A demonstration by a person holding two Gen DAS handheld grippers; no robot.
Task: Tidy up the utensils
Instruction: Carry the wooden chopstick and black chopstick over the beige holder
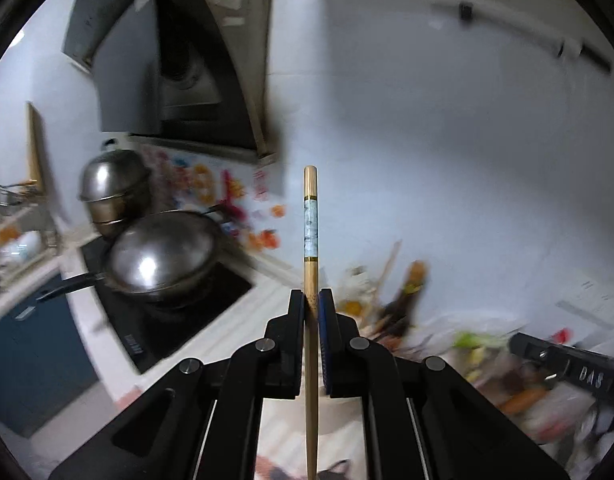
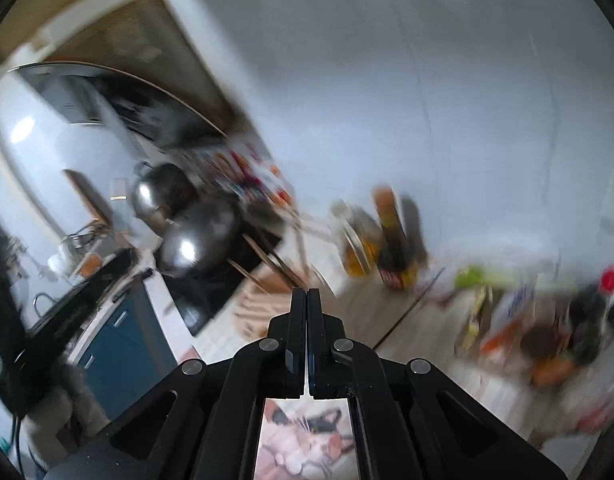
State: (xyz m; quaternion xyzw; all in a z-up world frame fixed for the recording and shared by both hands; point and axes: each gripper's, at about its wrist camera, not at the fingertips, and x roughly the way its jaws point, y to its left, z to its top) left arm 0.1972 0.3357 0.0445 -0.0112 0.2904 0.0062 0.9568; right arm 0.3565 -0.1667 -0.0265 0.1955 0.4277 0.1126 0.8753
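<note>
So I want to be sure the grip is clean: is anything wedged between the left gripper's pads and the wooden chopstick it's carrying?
Nothing visible. The left gripper is closed straight onto the light wooden chopstick with gold bands, pads touching its shaft on both sides. The stick stands upright, clear of the blurred steel wok behind.

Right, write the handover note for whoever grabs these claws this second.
Left claw: shut on one chopstick, held upright in the air, decorated end up, thin end hanging below the fingers.
Right claw: shut, nothing in it, also raised.
Both views are blurred. More wooden sticks seem to lie on the counter beside the stove; the count is unclear.
Done: one chopstick picked up.
Left: put it away, then gather the rest. No utensil holder can be made out.
</note>
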